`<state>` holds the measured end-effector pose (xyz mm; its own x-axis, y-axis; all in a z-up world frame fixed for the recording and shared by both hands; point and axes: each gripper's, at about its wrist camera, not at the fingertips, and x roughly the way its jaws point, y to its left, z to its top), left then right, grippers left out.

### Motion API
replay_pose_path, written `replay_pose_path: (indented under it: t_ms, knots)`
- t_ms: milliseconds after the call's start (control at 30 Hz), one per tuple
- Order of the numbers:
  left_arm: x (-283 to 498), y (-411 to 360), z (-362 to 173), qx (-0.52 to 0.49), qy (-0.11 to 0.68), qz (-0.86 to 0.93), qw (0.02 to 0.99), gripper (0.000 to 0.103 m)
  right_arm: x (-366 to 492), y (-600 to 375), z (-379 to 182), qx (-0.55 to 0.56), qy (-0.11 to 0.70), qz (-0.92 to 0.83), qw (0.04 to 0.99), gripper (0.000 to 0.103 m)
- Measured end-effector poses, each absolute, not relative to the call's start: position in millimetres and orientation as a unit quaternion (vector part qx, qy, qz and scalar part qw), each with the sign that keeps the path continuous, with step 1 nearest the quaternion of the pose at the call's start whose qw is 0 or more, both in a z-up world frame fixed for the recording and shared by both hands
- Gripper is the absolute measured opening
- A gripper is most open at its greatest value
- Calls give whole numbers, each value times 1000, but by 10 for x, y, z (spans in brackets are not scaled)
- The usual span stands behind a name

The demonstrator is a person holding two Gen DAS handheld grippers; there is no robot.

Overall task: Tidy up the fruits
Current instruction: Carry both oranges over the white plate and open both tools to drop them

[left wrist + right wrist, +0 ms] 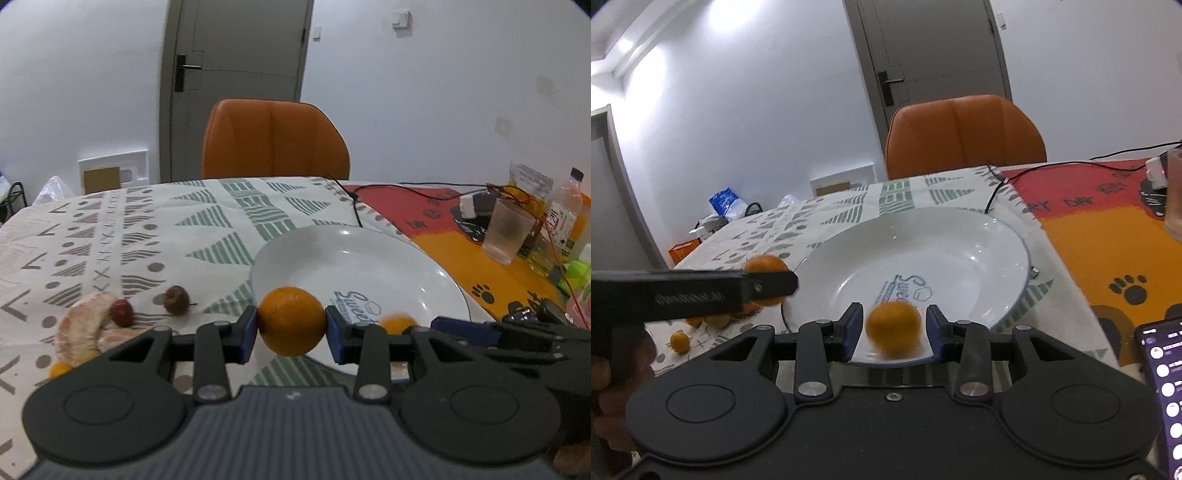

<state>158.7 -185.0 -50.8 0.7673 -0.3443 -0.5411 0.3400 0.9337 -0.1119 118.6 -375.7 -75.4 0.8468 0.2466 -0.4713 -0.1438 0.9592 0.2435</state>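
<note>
My left gripper is shut on an orange at the near left rim of the white plate. It shows from the side in the right wrist view. My right gripper is open, with a blurred small orange between its fingers but not touching them, over the plate's near rim. That orange also shows in the left wrist view. Pomelo segments, two red-brown fruits and a small orange lie on the cloth left of the plate.
An orange chair stands behind the table. A black cable, a frosted cup and bottles are at the right on the red-orange mat. A phone lies at the near right.
</note>
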Motion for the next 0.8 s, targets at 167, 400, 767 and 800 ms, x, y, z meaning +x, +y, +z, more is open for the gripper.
replay_pose_path:
  t_ms: [167,400,767,800]
  knots:
    - [1602,-1952,-501,-2,285,-194,939,38,1127,-3793,-733,98,253,97,958,38]
    - [1606,-2002,-500,7,285,-190,939,42,1085,-3815,-732,100,252,92,958,38]
    - [1574,-1655,-467,-3,296,-143,944,52,1127,-3751,-725,104,249,99,958,40]
    - [1570,-1626,-463,-4,297,-140,944,54,1130,-3742,-723,104,248,99,958,41]
